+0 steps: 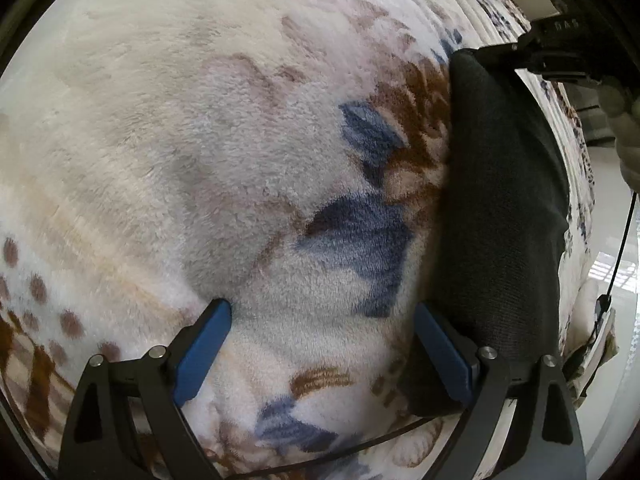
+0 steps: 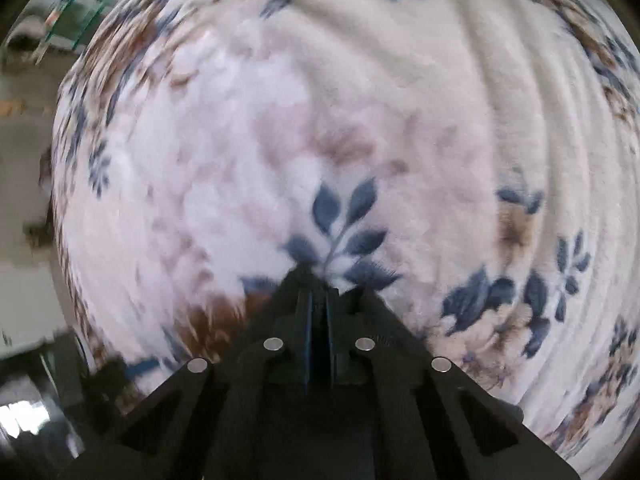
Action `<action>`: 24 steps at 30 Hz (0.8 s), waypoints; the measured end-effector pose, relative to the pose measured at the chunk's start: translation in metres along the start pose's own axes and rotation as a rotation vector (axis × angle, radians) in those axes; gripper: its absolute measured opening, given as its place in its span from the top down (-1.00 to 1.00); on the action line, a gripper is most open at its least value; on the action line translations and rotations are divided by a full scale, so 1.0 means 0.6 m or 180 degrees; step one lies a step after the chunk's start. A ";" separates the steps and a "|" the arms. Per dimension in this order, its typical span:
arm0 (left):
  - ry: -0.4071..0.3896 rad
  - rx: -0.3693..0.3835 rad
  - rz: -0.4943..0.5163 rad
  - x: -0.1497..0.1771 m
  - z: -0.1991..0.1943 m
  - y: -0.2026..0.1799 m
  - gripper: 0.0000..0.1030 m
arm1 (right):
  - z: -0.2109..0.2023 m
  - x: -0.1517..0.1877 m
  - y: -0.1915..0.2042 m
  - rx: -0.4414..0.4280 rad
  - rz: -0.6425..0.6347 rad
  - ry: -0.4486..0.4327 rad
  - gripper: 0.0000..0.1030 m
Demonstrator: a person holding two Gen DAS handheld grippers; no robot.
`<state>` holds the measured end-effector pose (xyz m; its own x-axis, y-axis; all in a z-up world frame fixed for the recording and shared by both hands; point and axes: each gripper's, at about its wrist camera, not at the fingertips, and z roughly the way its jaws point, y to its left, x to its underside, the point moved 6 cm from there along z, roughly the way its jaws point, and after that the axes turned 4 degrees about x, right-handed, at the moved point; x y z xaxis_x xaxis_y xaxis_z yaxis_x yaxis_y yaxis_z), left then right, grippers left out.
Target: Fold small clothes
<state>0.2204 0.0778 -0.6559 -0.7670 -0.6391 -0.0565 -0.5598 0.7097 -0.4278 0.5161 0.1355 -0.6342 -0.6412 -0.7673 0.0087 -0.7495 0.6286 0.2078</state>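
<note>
A dark, folded small garment (image 1: 504,200) lies lengthwise on a fleece blanket (image 1: 200,140) with blue and brown flowers, at the right of the left wrist view. My left gripper (image 1: 322,310) points down at the blanket and is open wide, with only blanket between its blue pads (image 1: 204,344). Its right finger stands at the garment's left edge near the near end. In the blurred right wrist view, my right gripper (image 2: 316,280) is shut over the blanket (image 2: 360,100) with nothing between its pads. The garment does not show clearly there.
A black tool (image 1: 560,48) in a pale-gloved hand (image 1: 624,128) is at the garment's far end. The blanket's edge drops to a pale floor (image 1: 612,264) on the right. A thin black cable (image 1: 620,240) hangs there. Blurred furniture (image 2: 60,20) lies beyond the blanket's left edge.
</note>
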 end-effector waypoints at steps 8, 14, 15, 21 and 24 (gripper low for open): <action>-0.0032 0.0172 -0.0058 0.012 -0.015 0.016 -0.89 | 0.013 -0.021 -0.029 -0.0034 0.0229 -0.0039 0.88; -0.0042 0.0459 -0.0296 -0.010 -0.068 0.014 -0.88 | -0.124 0.135 -0.196 -0.0258 0.0956 -0.0451 0.11; -0.0080 0.0506 -0.0317 -0.015 -0.077 0.010 -0.88 | -0.130 0.178 -0.227 -0.0310 0.1115 -0.0432 0.10; -0.0146 0.0631 -0.0079 -0.083 -0.085 -0.051 -0.88 | -0.080 0.414 -0.366 -0.0457 0.2081 -0.0271 -0.06; -0.0138 0.0585 0.0189 -0.140 -0.060 -0.102 -0.88 | -0.053 0.448 -0.395 -0.0743 0.2385 -0.0445 -0.06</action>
<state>0.3077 0.0985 -0.5928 -0.7806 -0.6127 -0.1236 -0.4443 0.6829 -0.5798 0.5265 -0.2238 -0.6501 -0.9871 -0.1183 0.1075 -0.0668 0.9163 0.3948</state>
